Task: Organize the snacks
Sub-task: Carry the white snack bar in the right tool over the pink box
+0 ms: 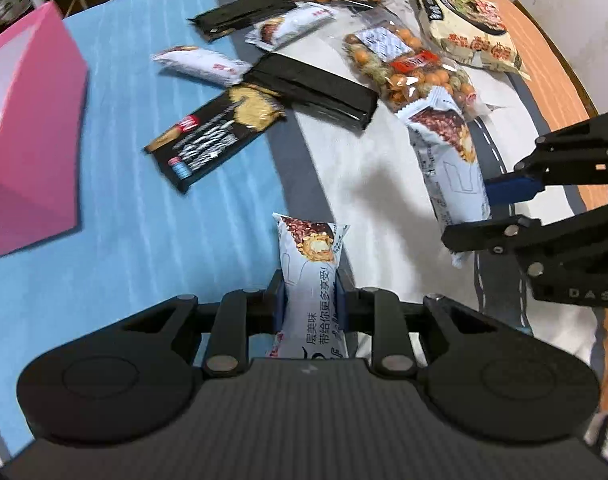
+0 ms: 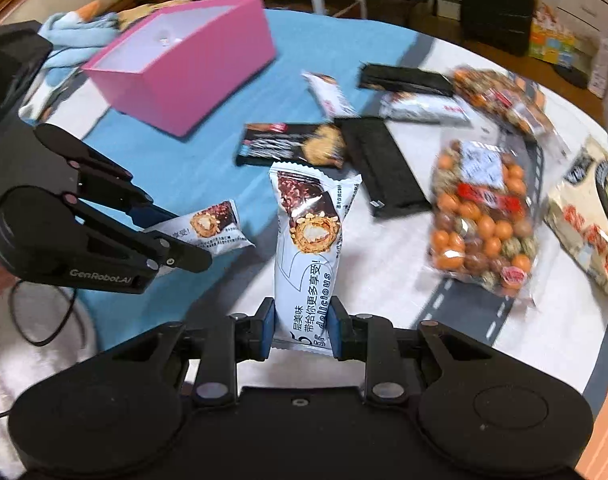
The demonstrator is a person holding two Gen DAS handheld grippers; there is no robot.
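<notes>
Barely begun, by the look of it: pink box (image 2: 183,64) showing an empty white inside, most snacks strewn on the mat (image 1: 143,208). Left gripper (image 1: 310,304) clamped on a white chocolate-bar wrapper (image 1: 310,264), pinched near its lower half, off the mat. Right gripper (image 2: 301,330) likewise clamped on a second white bar (image 2: 310,248), upright between blue pads. Left to sort: nut bags (image 2: 484,220), black packets (image 2: 388,168), noodle pack (image 1: 468,24).

**Cut off, covered, blurred**

The pink box (image 1: 27,128) runs off the left wrist view's left edge. The noodle packet (image 2: 592,232) is cropped at the right wrist view's right edge. Motion blurs the print on the black cracker pack (image 2: 287,146).
</notes>
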